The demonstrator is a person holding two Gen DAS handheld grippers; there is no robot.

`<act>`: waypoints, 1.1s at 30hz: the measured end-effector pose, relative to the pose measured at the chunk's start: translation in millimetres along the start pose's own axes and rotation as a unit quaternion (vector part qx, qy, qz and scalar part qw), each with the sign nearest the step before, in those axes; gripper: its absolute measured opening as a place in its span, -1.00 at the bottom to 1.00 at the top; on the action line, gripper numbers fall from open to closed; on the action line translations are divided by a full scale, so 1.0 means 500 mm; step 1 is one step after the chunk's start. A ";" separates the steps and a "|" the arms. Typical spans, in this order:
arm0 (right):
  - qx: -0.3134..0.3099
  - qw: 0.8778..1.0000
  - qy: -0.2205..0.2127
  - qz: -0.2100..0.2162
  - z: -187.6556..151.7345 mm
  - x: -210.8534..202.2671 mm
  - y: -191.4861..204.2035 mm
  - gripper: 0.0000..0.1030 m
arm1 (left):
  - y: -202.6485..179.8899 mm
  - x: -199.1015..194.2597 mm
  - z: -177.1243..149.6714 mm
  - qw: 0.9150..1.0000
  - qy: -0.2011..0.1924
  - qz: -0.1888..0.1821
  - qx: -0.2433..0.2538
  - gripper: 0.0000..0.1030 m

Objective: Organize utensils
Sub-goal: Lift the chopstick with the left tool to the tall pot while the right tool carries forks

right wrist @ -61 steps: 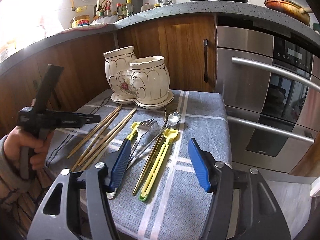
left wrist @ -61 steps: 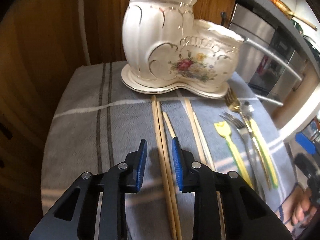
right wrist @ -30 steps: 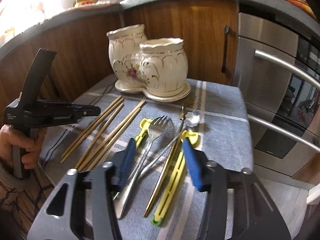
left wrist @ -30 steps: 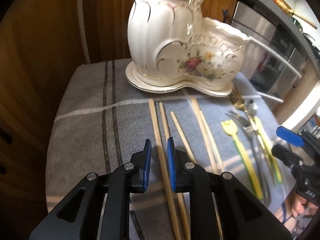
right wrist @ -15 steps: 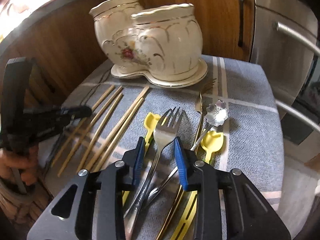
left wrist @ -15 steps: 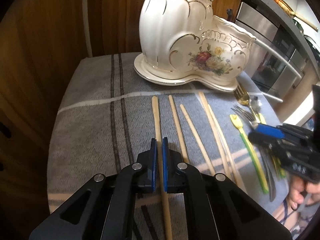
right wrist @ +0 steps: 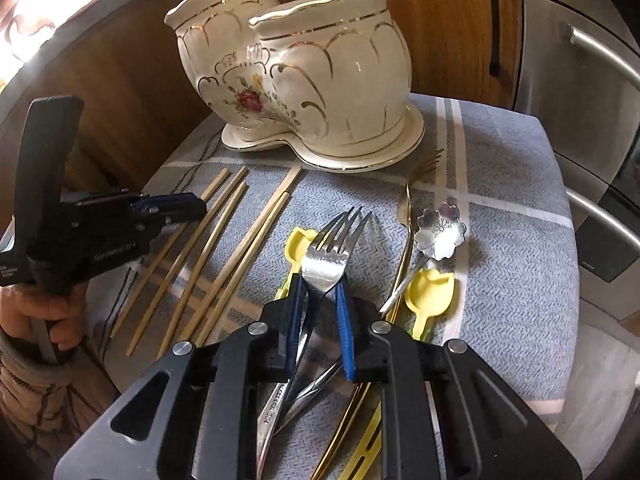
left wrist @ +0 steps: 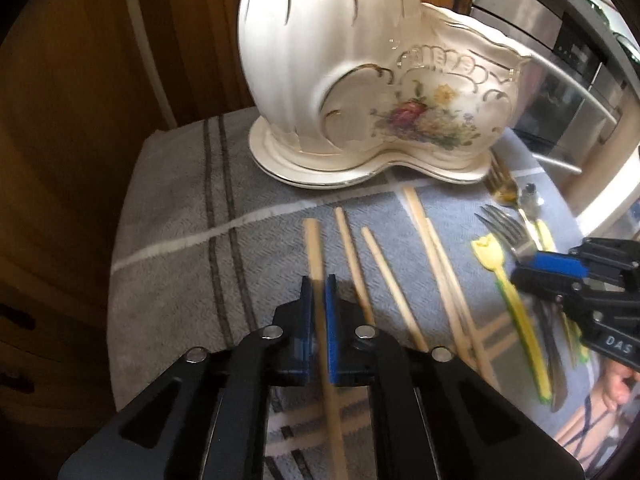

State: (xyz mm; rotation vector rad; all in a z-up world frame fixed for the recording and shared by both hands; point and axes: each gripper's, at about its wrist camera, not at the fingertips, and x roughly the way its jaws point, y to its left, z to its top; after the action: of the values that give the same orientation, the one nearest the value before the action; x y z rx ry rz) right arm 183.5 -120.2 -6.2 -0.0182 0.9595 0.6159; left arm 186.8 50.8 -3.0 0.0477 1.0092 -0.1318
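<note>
Dim, warm left view, motion-blurred; fisheye edges dark; window glare upper left in right view.

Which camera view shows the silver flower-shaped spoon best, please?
The right wrist view: the silver flower-shaped spoon lies on the grey towel in full sight, its petalled bowl sharp beside the gold fork. In the left wrist view the spoon is a small, blurred glint near the frame's edge.
</note>
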 end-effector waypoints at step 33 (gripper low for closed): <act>-0.056 0.986 -0.156 0.001 0.066 -0.208 0.043 -0.96 | -0.005 -0.296 0.056 0.974 -0.222 -0.035 -0.012 -0.89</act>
State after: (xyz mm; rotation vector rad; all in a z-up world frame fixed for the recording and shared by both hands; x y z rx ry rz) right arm 154.3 -143.3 98.7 -0.0201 0.6222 0.6517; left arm 132.0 58.7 137.3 -0.0392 0.5656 -0.1840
